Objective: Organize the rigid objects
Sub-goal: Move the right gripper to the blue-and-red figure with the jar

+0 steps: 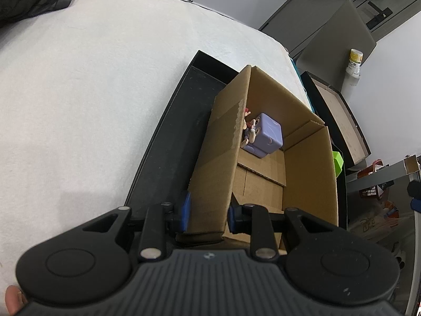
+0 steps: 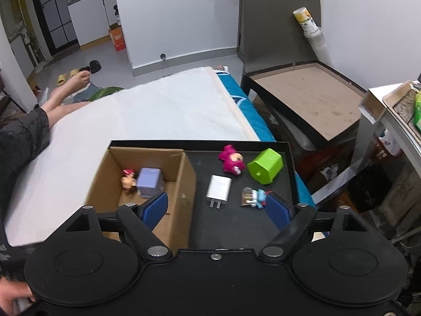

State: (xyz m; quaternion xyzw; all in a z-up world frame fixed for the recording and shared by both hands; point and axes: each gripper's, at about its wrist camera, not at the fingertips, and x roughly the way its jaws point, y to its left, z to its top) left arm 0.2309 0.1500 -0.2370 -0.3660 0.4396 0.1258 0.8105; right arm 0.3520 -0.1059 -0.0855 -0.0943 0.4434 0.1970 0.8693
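The left gripper (image 1: 208, 217) is clamping the box (image 1: 218, 163) wall; the right gripper (image 2: 217, 208), jaws wide, is hovering over the charger (image 2: 219, 187) beside the box and should descend squarely.

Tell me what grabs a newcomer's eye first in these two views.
The open cardboard box on the black tray's left side, holding a lilac cube and a small figurine. On the tray beside it lie a lime-green block, a pink toy and a white charger. The left gripper clamps the box wall.
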